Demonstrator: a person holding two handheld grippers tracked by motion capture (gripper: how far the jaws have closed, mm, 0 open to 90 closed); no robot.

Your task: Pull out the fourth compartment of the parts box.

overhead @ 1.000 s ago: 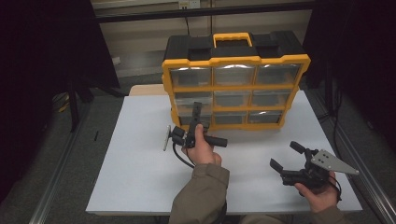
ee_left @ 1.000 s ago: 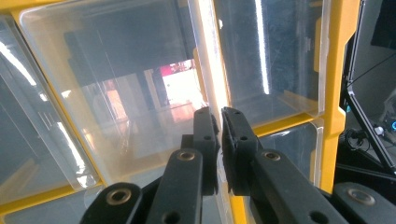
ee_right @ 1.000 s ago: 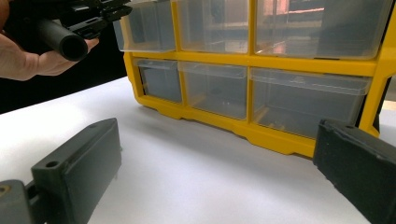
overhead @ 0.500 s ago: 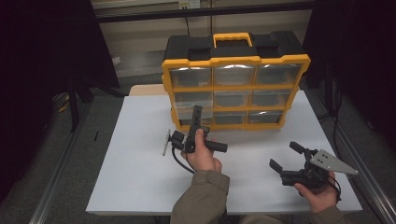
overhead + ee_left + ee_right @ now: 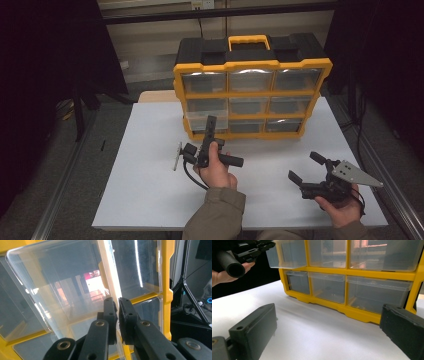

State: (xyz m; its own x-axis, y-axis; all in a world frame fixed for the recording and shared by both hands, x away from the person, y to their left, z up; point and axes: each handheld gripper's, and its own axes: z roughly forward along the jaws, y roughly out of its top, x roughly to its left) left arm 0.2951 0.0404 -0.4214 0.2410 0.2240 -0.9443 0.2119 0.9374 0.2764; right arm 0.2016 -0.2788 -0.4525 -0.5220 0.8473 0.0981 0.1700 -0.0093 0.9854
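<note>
Between frames you drew the clear drawer (image 5: 202, 119) slightly out of the yellow organizer (image 5: 252, 95) | your left gripper (image 5: 118, 305) clamped its front lip, middle row, left column | your right gripper (image 5: 306, 170) rested spread, holding nothing, on the white table (image 5: 135, 175).

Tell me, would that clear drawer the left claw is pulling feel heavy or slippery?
The clear drawer is probably light: thin see-through plastic, and nothing shows inside. Likely slippery too, since its glossy front reflects light. The left claw pinches only a thin edge, so the grip might slide.
</note>
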